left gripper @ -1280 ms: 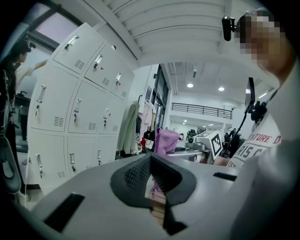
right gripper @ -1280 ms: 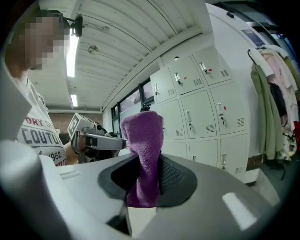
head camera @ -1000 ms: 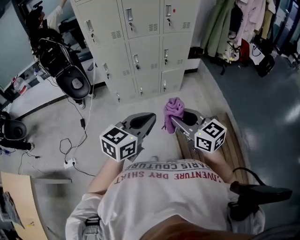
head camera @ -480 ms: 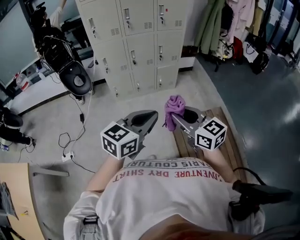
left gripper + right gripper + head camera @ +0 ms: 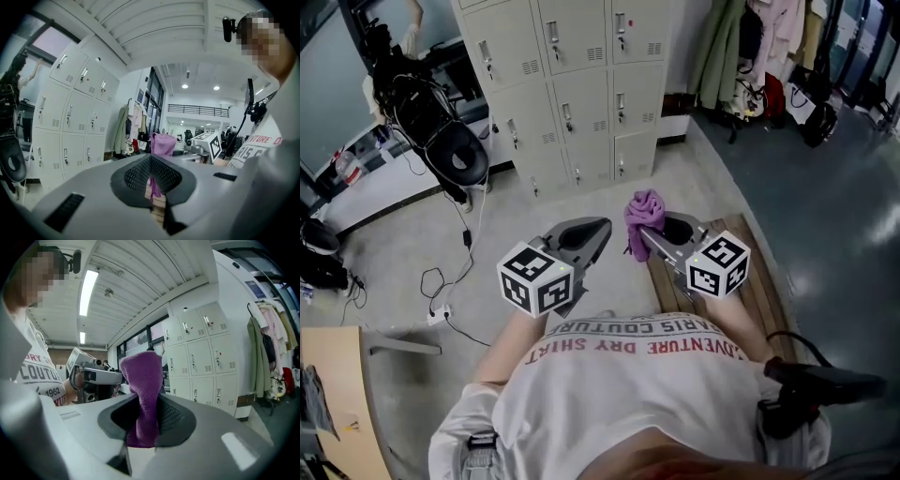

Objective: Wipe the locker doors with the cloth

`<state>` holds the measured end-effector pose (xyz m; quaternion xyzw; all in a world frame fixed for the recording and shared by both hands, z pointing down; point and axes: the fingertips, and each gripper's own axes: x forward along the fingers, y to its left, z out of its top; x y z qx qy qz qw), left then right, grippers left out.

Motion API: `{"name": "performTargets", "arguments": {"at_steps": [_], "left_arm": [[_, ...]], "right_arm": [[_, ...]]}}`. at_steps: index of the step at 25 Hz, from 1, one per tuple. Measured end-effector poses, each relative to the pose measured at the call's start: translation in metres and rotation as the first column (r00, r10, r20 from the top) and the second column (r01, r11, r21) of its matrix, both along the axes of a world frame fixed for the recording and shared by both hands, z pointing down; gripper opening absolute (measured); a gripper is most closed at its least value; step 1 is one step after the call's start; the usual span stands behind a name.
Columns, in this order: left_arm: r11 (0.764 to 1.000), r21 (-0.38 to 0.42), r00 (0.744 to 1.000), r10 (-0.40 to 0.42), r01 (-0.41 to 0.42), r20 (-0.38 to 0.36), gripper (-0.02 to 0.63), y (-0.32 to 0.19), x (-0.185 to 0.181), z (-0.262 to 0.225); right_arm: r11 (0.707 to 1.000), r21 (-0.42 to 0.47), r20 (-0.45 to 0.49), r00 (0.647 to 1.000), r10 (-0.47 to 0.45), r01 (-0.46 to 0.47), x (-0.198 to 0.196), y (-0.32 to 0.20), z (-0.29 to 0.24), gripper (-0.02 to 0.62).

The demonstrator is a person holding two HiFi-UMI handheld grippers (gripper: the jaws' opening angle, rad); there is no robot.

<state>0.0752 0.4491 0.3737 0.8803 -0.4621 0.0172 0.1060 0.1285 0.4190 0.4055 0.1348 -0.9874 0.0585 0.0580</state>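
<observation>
A purple cloth (image 5: pixel 642 218) sticks up from my right gripper (image 5: pixel 656 236), which is shut on it; in the right gripper view the cloth (image 5: pixel 143 394) is pinched between the jaws. My left gripper (image 5: pixel 595 234) is held beside it at the same height, shut with nothing between its jaws (image 5: pixel 151 176). The purple cloth (image 5: pixel 161 143) shows beyond it in the left gripper view. The grey lockers (image 5: pixel 572 89) stand ahead across the floor, well out of reach, with their doors shut. They also appear as lockers (image 5: pixel 201 362) in the right gripper view and lockers (image 5: pixel 70 117) in the left one.
A wooden bench (image 5: pixel 759 291) lies under my right arm. A black chair with cables (image 5: pixel 441 131) stands left of the lockers. Coats and bags (image 5: pixel 769 47) hang at the right. A power strip and cord (image 5: pixel 441 309) lie on the concrete floor at left.
The view has shifted a little, and the lockers sit slightly higher in the frame. Both grippers keep their pose, with the cloth still held in the right one.
</observation>
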Motion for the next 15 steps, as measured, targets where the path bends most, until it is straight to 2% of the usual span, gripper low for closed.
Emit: {"name": "performTargets", "arguments": {"at_steps": [15], "left_arm": [[1.0, 0.007, 1.0, -0.005, 0.005, -0.001, 0.0, 0.013, -0.002, -0.002]], "right_arm": [[1.0, 0.005, 0.005, 1.0, 0.011, -0.011, 0.002, 0.01, -0.004, 0.08]]}}
